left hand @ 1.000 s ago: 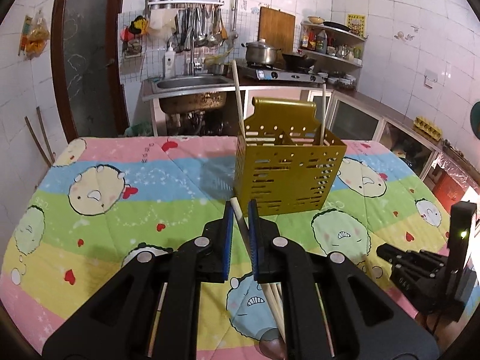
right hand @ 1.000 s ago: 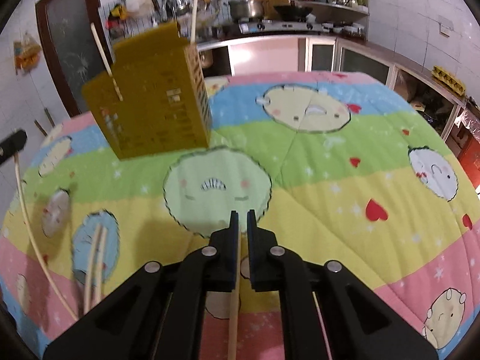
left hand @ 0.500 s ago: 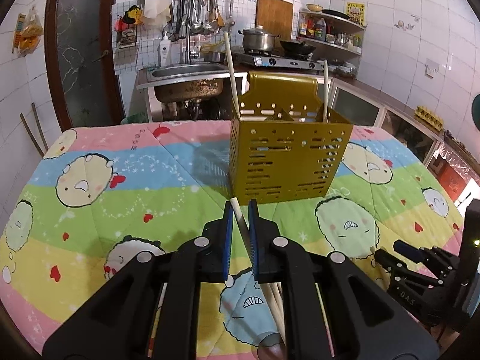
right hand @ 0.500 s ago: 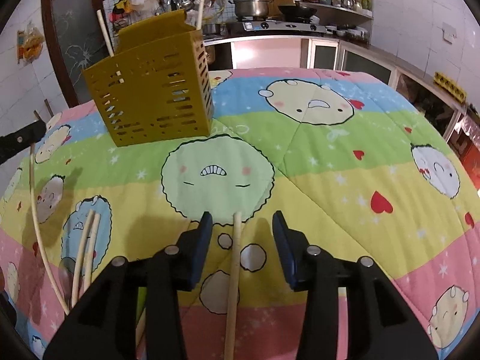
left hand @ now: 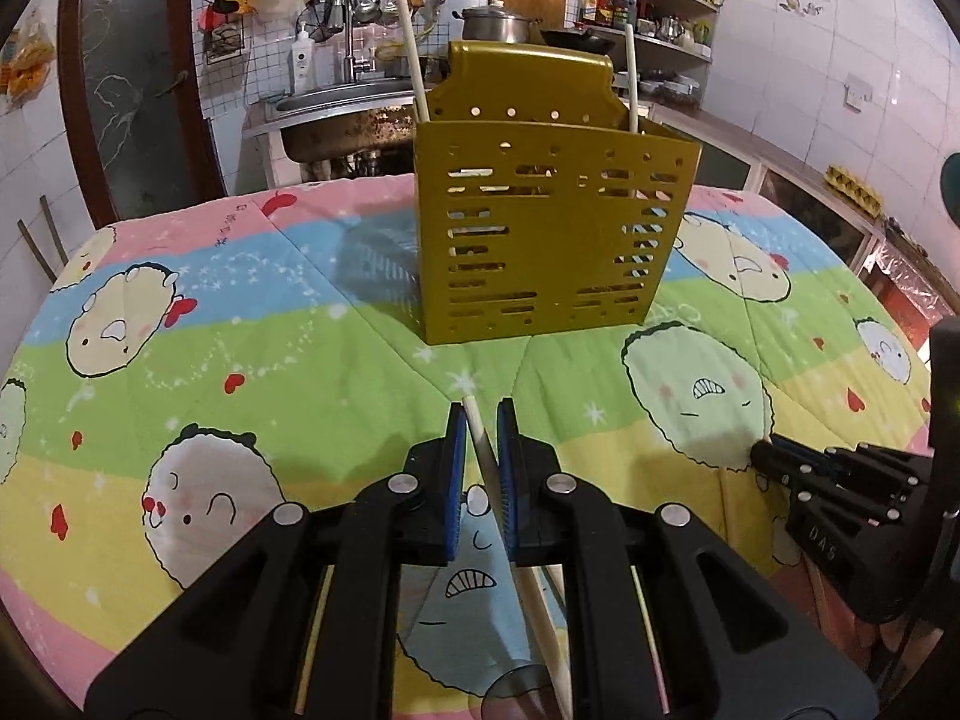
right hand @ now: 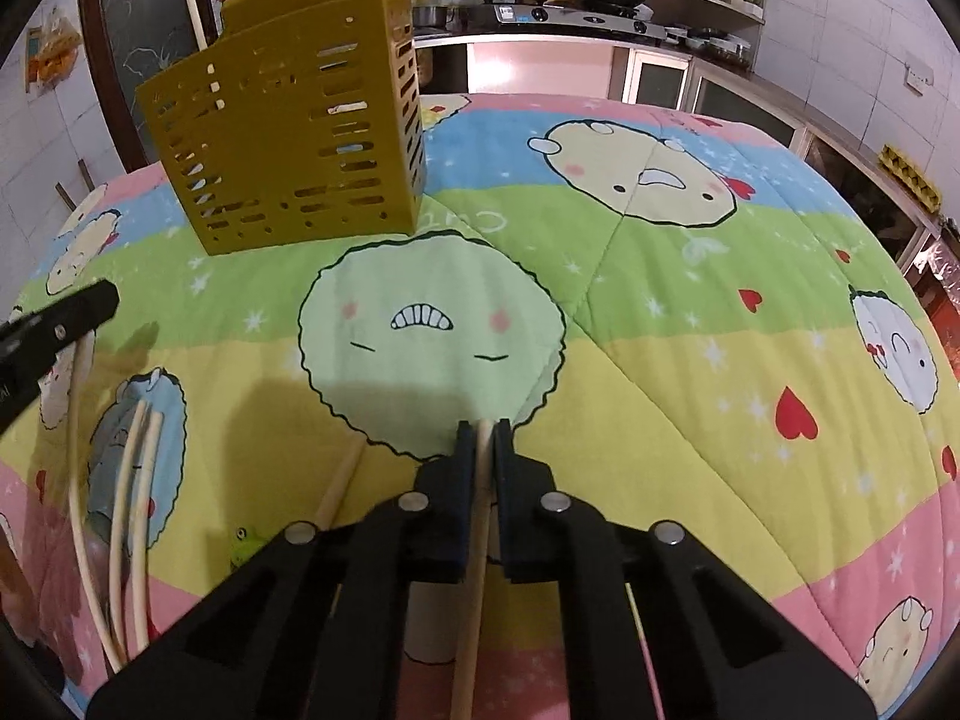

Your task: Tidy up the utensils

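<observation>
Gripping, left gripper: clamped on a chopstick.
Right gripper: just closed — pinching another chopstick.
Holder: mid-table — upright.

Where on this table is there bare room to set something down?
Bare quilt lies right of the yellow holder, out to the table's right edge. It is crowded at front left, where loose chopsticks lie.
</observation>
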Motion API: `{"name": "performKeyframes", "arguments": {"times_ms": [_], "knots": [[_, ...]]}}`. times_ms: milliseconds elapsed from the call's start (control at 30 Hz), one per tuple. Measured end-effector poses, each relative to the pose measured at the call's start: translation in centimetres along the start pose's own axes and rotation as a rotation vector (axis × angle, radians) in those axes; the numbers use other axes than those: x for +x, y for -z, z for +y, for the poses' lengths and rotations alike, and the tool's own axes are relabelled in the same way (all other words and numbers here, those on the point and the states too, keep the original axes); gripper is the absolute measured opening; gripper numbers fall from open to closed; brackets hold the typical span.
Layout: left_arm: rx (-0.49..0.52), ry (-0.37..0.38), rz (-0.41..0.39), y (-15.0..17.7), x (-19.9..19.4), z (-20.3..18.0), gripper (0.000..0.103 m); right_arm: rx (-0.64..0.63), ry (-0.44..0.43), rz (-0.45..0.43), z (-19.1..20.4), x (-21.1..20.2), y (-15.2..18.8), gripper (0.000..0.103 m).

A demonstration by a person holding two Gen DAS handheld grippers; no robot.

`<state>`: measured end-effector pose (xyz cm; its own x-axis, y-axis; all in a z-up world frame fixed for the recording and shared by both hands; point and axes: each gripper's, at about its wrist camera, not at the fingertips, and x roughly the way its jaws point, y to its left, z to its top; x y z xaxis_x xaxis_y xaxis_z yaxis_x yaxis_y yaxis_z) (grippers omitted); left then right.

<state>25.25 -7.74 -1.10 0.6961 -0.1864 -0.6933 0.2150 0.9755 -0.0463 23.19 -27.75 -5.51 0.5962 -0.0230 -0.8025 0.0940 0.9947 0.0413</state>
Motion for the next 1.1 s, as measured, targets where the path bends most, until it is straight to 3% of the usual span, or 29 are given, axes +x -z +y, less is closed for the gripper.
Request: {"name": "performKeyframes", "arguments": {"times_ms": [267, 600, 800, 1100], "knots": [[0.010, -0.013, -0.042, -0.4, -1.2, -0.3, 0.009, 0.057, -0.074, -0.120, -0.7, -3.8, -0.9, 0.006], [0.016, -0.013, -0.204, -3.1, -7.0, 0.1, 0.008, 0.103, -0.139, -0.329, -1.2, -9.3, -3.7, 0.006], [0.029, -0.031, -0.284, -4.8, -9.3, 0.5, 0.007, 0.104, -0.133, -0.426, -0.8, -10.9, -5.0, 0.006], [0.025, -0.036, -0.338, -6.2, -10.1, 1.7, 0.004, 0.104, -0.112, -0.567, 0.0, -12.8, -7.5, 0.006]]}}
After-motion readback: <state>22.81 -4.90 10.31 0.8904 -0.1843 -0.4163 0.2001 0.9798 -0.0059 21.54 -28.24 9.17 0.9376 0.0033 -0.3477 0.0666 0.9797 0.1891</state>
